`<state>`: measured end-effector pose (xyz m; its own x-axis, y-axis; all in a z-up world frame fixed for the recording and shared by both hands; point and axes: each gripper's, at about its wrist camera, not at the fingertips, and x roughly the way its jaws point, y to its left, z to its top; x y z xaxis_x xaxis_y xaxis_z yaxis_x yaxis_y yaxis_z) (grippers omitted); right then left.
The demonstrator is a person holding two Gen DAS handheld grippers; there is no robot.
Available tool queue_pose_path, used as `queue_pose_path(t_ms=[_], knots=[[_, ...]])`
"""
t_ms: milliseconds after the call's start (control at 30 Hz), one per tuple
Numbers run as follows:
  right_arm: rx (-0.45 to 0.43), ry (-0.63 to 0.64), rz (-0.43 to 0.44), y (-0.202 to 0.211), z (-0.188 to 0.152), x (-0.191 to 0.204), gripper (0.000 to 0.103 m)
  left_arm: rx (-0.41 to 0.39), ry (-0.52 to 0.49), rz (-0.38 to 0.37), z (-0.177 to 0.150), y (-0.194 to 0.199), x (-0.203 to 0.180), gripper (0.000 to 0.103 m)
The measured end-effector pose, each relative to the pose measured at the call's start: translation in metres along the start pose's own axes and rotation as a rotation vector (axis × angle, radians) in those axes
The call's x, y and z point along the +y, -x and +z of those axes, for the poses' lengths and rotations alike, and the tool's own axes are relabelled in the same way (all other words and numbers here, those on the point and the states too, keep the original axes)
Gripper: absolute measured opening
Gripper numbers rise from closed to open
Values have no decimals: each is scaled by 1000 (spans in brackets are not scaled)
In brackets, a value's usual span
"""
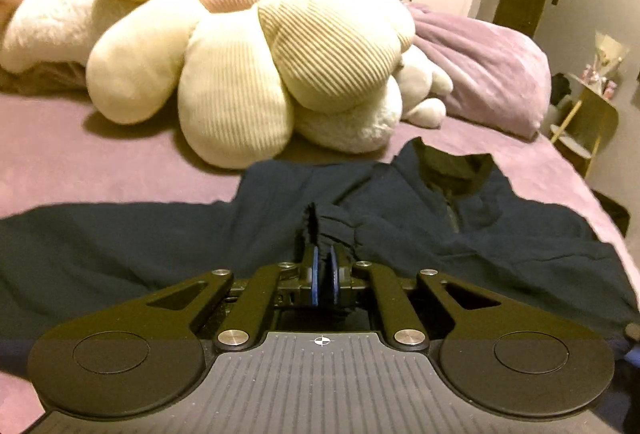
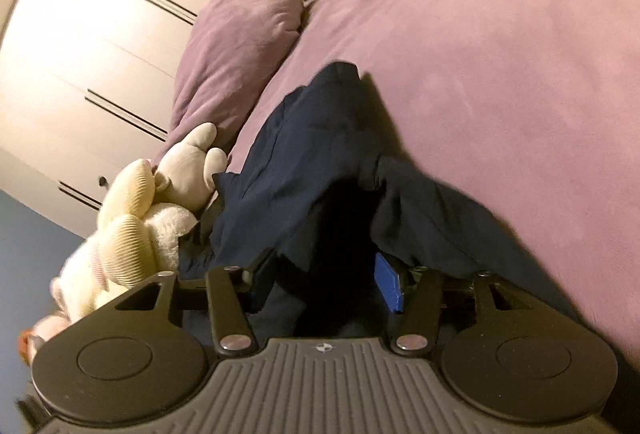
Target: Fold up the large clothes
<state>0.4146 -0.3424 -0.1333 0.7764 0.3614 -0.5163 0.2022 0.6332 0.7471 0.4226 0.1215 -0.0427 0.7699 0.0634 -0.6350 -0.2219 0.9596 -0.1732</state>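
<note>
A dark navy jacket (image 1: 400,226) is lying spread across a purple bed (image 1: 80,153), its collar pointing toward the pillows. At far left, cream plush toys (image 1: 240,73) are sitting piled near the head of the bed, just beyond the jacket. In the middle, the left gripper (image 1: 325,274) is pinching a bunched cuff (image 1: 332,222) of the jacket between nearly closed blue pads (image 1: 315,282). Further right, a purple pillow (image 1: 480,73) is resting. The right gripper (image 2: 324,282) is standing wide apart, with jacket fabric draping over its fingers.
</note>
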Motion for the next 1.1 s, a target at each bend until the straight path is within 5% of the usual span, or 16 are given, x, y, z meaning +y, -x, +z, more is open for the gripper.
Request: queue_pose_path(t_ms=[67,267,500,700,967,1100], knots=[[-12,59,-34,-3,3,8,28,9,-30,11,-5,-4,-2,9],[-118,198,-157,8,4,7,13,73,-126,49,-33,-31,-19,11],[-126,422,-310,3,-5,26,14,93,-147,106,-40,-34,-8,11],[-219,538,-278,37,-18,56,18,120,-63,91,-43,-36,10,10],[-45,695,-337,-33,-41,72,18,85,-23,6,-38,-15,4,10],[-57,741,-335,-39,-48,68,18,63,43,-30,-36,-8,9,12]])
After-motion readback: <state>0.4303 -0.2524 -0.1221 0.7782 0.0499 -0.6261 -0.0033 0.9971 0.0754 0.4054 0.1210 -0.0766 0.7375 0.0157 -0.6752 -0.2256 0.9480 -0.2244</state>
